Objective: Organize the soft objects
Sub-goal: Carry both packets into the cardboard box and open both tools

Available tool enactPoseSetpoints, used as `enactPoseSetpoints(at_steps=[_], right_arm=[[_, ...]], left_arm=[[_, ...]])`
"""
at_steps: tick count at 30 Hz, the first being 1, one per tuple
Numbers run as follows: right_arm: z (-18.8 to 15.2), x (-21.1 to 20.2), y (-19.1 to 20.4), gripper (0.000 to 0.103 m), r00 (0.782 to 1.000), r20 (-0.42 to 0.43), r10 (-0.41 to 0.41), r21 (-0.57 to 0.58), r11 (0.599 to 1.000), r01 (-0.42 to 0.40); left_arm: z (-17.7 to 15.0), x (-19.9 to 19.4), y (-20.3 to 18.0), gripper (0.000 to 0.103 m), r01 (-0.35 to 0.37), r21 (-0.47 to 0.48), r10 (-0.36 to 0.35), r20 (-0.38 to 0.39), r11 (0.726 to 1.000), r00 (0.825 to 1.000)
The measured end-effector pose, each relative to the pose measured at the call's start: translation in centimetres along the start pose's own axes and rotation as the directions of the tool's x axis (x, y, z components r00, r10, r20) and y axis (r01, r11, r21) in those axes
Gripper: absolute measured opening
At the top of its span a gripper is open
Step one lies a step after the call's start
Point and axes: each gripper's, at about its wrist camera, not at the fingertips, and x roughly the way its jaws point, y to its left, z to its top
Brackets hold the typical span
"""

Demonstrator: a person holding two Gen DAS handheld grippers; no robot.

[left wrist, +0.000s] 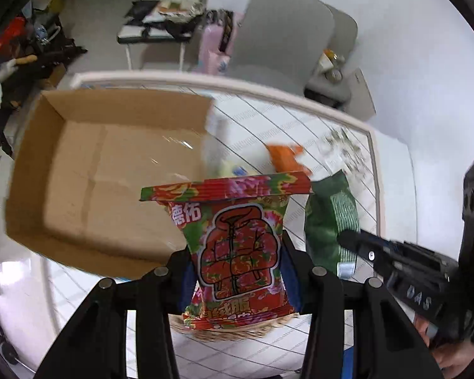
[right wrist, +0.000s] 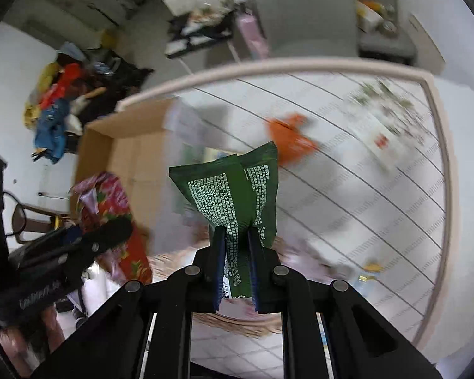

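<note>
Two fisheye views, both angled down over a white table w/ thin dark grid lines and a pale rim (left wrist: 300, 94).

Left wrist view: the left gripper (left wrist: 240, 271) fills the bottom centre, jaws closed most of the way and pinching a red-and-green floral packet (left wrist: 237, 240) by its lower half; the packet stands upright between the blue pads, held above the tabletop. Upper left of the frame: an open cardboard box (left wrist: 88, 170), inside looks bare apart from a glint of clear film near its right wall. At right the right gripper enters from the edge, clamped on a dark green packet (left wrist: 328, 221).

Right wrist view: the right gripper (right wrist: 237, 271) at bottom centre, jaws squeezed nearly together on the green packet, white print facing the camera, top end sticking up to mid-frame. Lower left shows the left gripper w/ the floral packet; the box sits behind it, centre left.

Left on the table: an orange packet (right wrist: 290, 142) just above centre, blurred; a white leaf-print pack (right wrist: 382, 126) at upper right; a small yellow item (right wrist: 371, 270) at lower right, too blurred to name. A woven basket edge (left wrist: 237, 331) peeks under the left jaws.

Progress, as a judgement: early to mid. Two packets in hand, none seen in the box yet; at least three items remain out, so most sorting is ahead, assuming the box is the goal.
</note>
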Motion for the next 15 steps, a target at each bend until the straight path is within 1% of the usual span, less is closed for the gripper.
enactPoseSetpoints(at_steps=[3,5,6,8,11,12,15], right_arm=[[2.0,1.6,5.1,0.014,1.0,0.006,0.02,0.002,1.0,-0.02],[3.8,3.4,8.4,0.014,1.0,0.004,0.018,0.018,1.0,-0.018],[4.5,4.1,9.7,0.014,1.0,0.0,0.019,0.025,1.0,-0.019],[5.9,5.6,12.4,0.014,1.0,-0.011,0.007,0.039,0.999,-0.006],[8.0,8.8,14.9,0.014,0.999,-0.035,-0.038,0.059,0.997,0.04],[8.5,9.9,15.5,0.014,0.997,-0.047,-0.056,0.06,0.996,0.059],[9.8,13.5,16.5,0.014,0.99,-0.088,-0.109,0.066,0.991,0.115]], left_arm=[[2.9,0.2,3.8,0.043,-0.034,-0.003,0.034,-0.008,0.999,0.999],[4.9,0.8,6.5,0.043,-0.047,-0.011,0.047,-0.035,0.999,0.998],[6.1,1.5,8.2,0.043,-0.038,-0.022,0.037,-0.061,0.999,0.997],[7.7,2.5,10.3,0.043,-0.023,-0.038,0.019,-0.099,0.999,0.995],[9.9,4.6,13.3,0.043,-0.013,-0.039,0.008,-0.147,0.999,0.989],[10.7,5.9,14.5,0.043,-0.016,-0.039,0.009,-0.17,0.999,0.985],[12.0,8.7,16.6,0.043,0.009,-0.054,-0.021,-0.227,0.999,0.974]])
